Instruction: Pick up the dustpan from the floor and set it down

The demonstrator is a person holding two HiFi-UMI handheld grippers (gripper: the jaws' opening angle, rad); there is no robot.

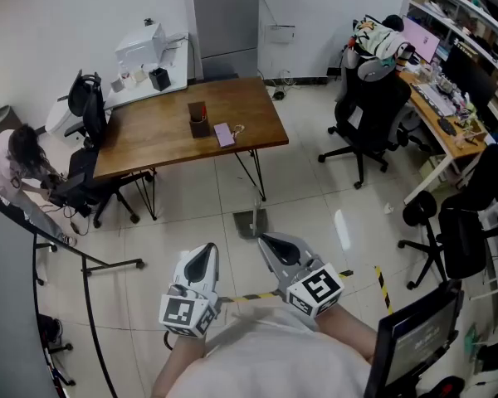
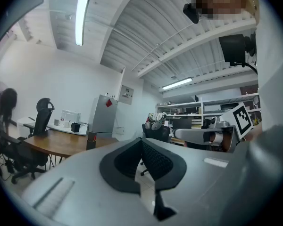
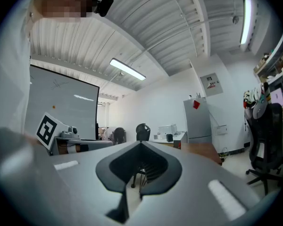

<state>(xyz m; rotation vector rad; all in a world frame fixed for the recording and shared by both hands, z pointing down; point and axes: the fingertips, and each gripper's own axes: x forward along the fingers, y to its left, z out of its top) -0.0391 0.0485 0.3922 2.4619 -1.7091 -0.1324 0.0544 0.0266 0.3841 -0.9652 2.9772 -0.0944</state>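
Observation:
A grey dustpan (image 1: pixel 250 221) lies on the tiled floor just in front of the wooden table, its handle pointing up toward the table leg. Both grippers are held close to my body, level and apart from the dustpan. My left gripper (image 1: pixel 207 249) is to the lower left of the dustpan, and its jaws meet at the tip with nothing between them (image 2: pixel 142 141). To the right of it and nearer the pan, my right gripper (image 1: pixel 265 238) is also shut and empty (image 3: pixel 141 144). The dustpan does not show in either gripper view.
A wooden table (image 1: pixel 162 135) with small items stands beyond the dustpan. Black office chairs (image 1: pixel 369 114) stand to the right by a cluttered desk (image 1: pixel 448 118). A person (image 1: pixel 12 168) bends at the far left. A monitor (image 1: pixel 419 338) sits at the lower right. Striped tape (image 1: pixel 383 287) marks the floor.

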